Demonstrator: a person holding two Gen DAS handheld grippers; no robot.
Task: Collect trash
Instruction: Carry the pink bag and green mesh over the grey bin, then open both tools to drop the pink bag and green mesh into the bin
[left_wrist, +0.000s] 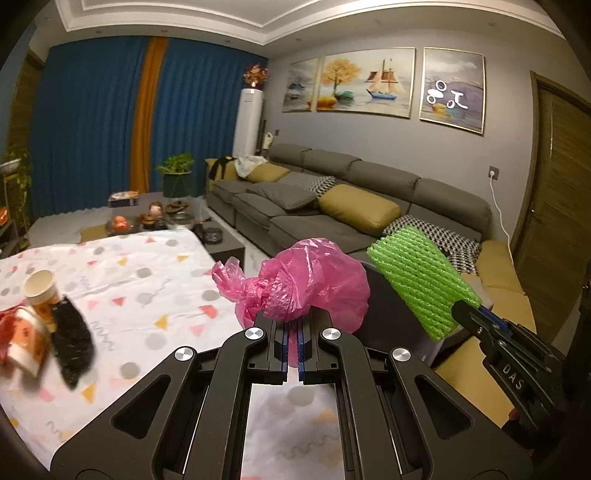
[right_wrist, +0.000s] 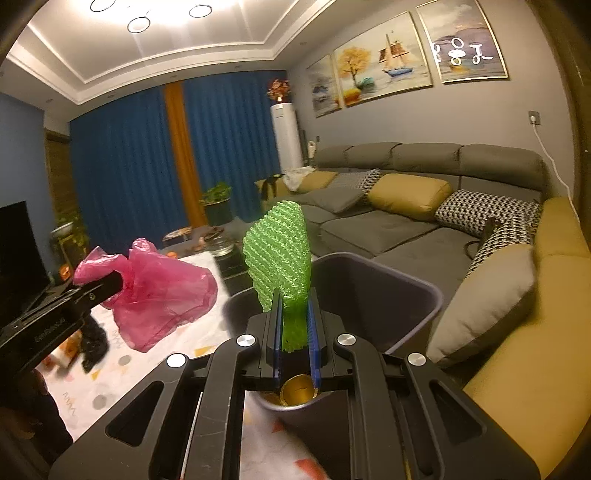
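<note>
My left gripper (left_wrist: 293, 325) is shut on a crumpled pink plastic bag (left_wrist: 306, 284), held in the air past the table's right edge; the bag also shows in the right wrist view (right_wrist: 162, 291). My right gripper (right_wrist: 294, 314) is shut on a green foam net sleeve (right_wrist: 280, 254), held over the open dark grey trash bin (right_wrist: 424, 295); the sleeve also shows in the left wrist view (left_wrist: 421, 284). A gold round piece (right_wrist: 298, 393) lies inside the bin. A paper cup (left_wrist: 41, 286), a black crumpled piece (left_wrist: 72, 339) and a red-white wrapper (left_wrist: 20, 339) lie on the table.
The table (left_wrist: 155, 295) has a white cloth with coloured triangles and dots. A grey sofa (left_wrist: 332, 206) with yellow and checked cushions runs along the right. A low coffee table (left_wrist: 166, 218) with dishes stands beyond. A TV (right_wrist: 18, 251) is at the left.
</note>
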